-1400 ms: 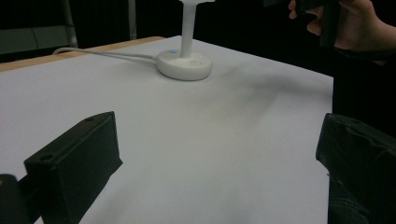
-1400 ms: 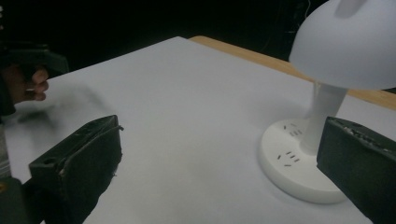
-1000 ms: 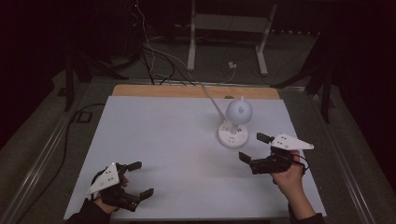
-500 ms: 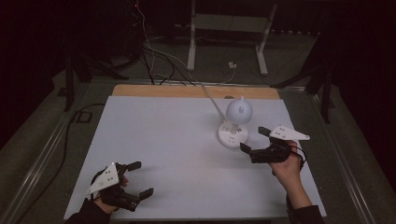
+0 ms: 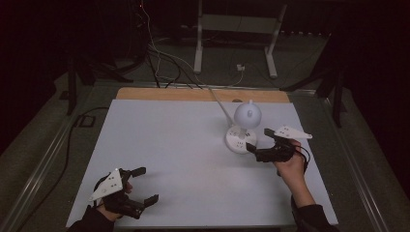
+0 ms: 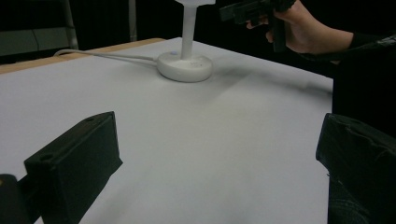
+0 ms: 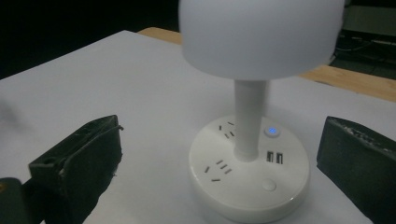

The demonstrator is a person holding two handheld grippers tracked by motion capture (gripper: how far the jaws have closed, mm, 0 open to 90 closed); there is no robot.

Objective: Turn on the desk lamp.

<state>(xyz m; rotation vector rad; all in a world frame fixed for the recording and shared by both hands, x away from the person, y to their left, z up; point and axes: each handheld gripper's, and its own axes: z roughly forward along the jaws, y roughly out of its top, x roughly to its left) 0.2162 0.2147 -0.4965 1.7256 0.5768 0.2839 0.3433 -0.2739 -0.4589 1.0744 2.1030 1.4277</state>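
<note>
One white lamp (image 5: 245,126) with round socket base, two claws, left (image 5: 146,184) and right (image 5: 261,138), one white table (image 5: 169,140)

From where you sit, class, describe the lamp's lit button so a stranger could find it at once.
Start at the white table, then the white lamp near its far right. On the lamp's round base, beside the stem above two USB slots, the lit button alone glows blue.

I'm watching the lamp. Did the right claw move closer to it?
Yes. The right claw moved left and forward toward the lamp; its open jaws now reach the round base.
</note>
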